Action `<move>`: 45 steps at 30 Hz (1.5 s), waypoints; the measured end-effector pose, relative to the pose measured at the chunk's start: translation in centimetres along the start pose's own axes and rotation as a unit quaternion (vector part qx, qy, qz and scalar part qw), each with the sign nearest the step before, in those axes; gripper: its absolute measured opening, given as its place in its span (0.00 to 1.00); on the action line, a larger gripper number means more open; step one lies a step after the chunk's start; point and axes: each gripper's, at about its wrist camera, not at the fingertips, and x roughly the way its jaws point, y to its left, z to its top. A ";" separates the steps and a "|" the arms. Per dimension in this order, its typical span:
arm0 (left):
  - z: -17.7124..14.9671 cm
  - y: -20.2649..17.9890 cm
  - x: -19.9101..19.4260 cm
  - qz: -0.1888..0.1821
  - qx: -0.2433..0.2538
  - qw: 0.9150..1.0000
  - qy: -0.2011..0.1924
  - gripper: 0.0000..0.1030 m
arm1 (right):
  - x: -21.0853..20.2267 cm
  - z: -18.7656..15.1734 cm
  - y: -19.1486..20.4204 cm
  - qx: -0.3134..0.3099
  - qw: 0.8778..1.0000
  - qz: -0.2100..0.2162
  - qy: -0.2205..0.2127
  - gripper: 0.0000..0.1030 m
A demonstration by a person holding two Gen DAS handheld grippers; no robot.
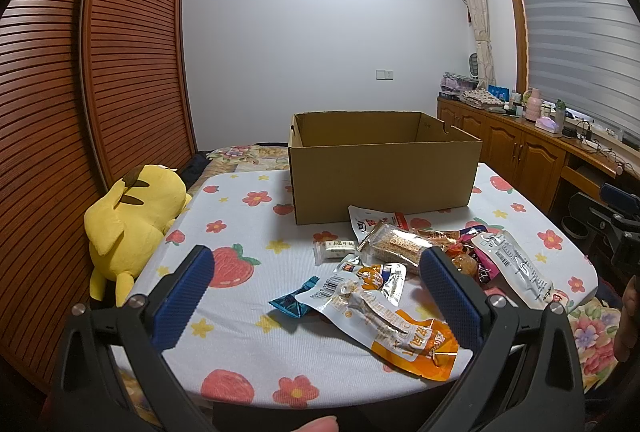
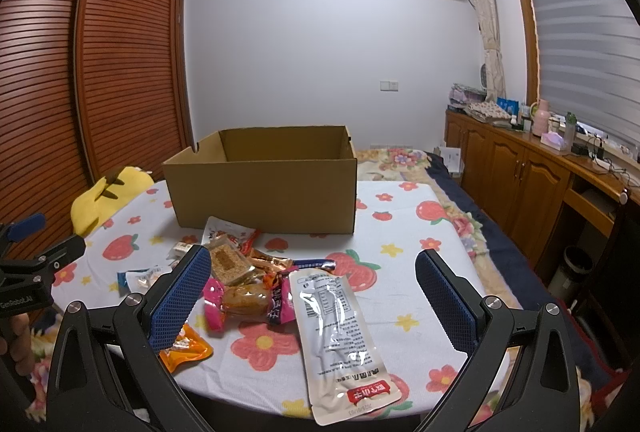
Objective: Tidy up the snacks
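From the left wrist, the left gripper (image 1: pixel 318 290) has its fingers spread wide, holding nothing, above an orange snack pack (image 1: pixel 394 328) near the surface's (image 1: pixel 240 352) front edge. The cardboard box (image 1: pixel 384 167) stands open at the back edge.

From the right wrist, the right gripper (image 2: pixel 314 296) has its fingers spread too, above a long white snack pack (image 2: pixel 340 332) by the front edge.

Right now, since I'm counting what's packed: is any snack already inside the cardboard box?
Cannot tell: the cardboard box shows only bare inner walls, its floor is hidden, and snack packets lie on the table in front.
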 end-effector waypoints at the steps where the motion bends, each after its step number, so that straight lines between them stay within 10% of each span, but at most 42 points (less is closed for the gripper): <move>1: 0.0 0.0 0.0 0.000 0.000 1.000 0.000 1.00 | 0.0 0.0 0.0 0.000 1.000 0.000 0.000 1.00; 32: -0.5 -0.5 0.1 -0.002 -0.001 1.000 0.007 1.00 | 0.0 -0.1 -0.1 0.000 1.000 0.000 0.003 1.00; 45: -3.3 -0.7 5.0 -0.042 -0.029 0.994 0.095 1.00 | 2.4 -2.3 -2.2 0.000 0.999 -0.007 0.047 1.00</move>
